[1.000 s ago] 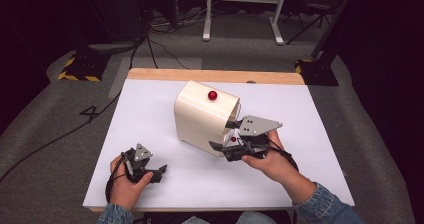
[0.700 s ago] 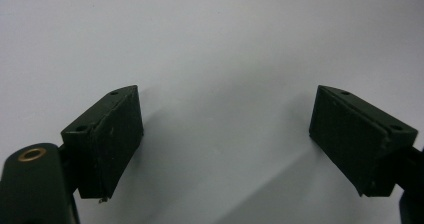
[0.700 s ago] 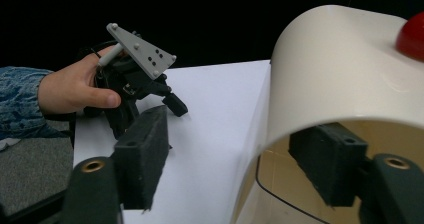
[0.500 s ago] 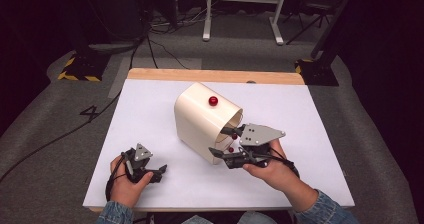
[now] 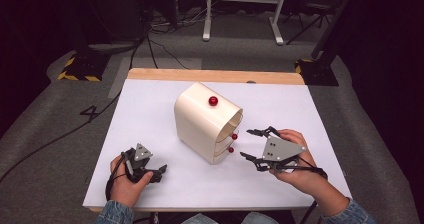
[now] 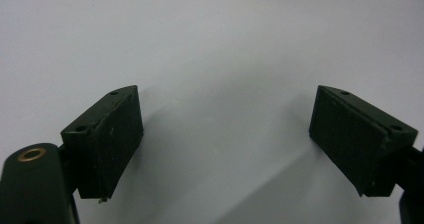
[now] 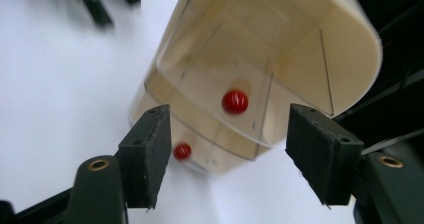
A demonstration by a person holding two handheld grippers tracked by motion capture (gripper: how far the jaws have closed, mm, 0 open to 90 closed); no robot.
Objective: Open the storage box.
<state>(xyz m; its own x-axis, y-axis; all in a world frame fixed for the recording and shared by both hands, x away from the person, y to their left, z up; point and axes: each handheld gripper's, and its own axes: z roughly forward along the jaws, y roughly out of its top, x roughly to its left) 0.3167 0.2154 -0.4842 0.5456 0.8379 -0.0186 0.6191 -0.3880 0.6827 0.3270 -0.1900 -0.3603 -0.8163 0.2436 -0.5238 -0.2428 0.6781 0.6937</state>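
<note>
Drawer box [image 5: 207,121]: light, rigid, slippery plastic.
Right claw [image 5: 248,144] had been closing, empty (left claw [image 5: 161,171] open); grip red knob [image 7: 235,101].

white table [image 5: 150,114], cream drawer box [image 5: 200,124]

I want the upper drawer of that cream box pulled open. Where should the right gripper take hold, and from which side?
Probably the upper red knob on the clear drawer front of the cream box. It is small, round, and the part that protrudes. Come straight at the front from the right gripper side, open jaws either side of the knob, then close and pull outward.
</note>
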